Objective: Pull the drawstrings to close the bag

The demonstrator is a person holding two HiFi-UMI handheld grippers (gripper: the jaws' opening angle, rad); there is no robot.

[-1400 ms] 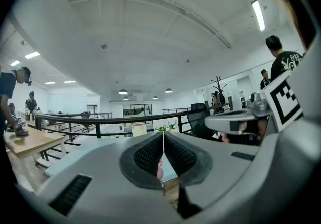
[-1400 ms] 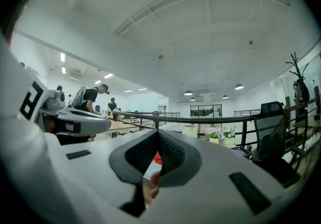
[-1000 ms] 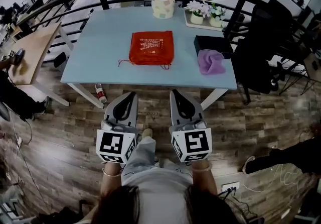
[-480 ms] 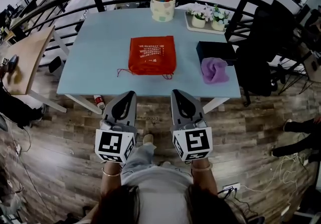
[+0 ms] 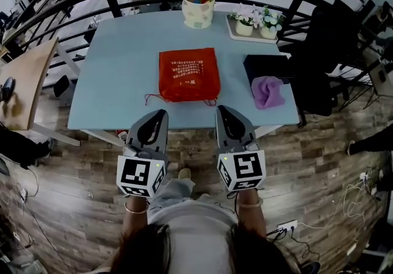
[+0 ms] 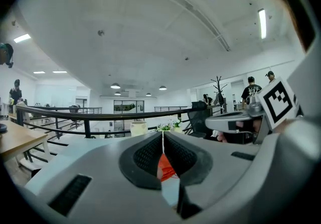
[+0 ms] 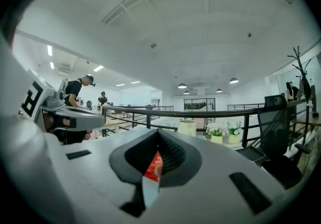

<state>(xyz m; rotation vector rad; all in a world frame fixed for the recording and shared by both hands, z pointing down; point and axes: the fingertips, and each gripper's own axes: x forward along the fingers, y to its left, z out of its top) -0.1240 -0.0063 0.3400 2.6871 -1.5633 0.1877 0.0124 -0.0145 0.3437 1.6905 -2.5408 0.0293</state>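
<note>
Head view puts us at the near edge of the pale blue table (image 5: 116,64), and that is what has changed. A second ago the table sat well ahead of both tools; now their tips overlap its near rim. The orange bag (image 5: 189,74) lies flat in the middle of the table, just beyond those tips. It lies on the table as it did before, so we judge that only we have closed in.

The left gripper (image 5: 161,112) and right gripper (image 5: 220,108) point at the bag side by side. Each gripper view shows the ribbed pads clenched together with nothing between them. The orange in the slit below them is the bag farther off.

The drawstrings trail from the bag's near edge, one red loop at the left corner (image 5: 151,97) and one at the right (image 5: 212,101). Each loop lies almost in line with the tool on its side. The near edge looks full width, so we take the bag as not yet drawn shut and the pulling as not begun.

The approach looks nearly done. Next we would need to part the jaws, and the thin cords lying flat on the tabletop may be awkward to pinch

The cup (image 5: 198,8), flower tray (image 5: 258,22), black box (image 5: 267,65) and purple cloth (image 5: 268,92) all sit clear of our path
</note>
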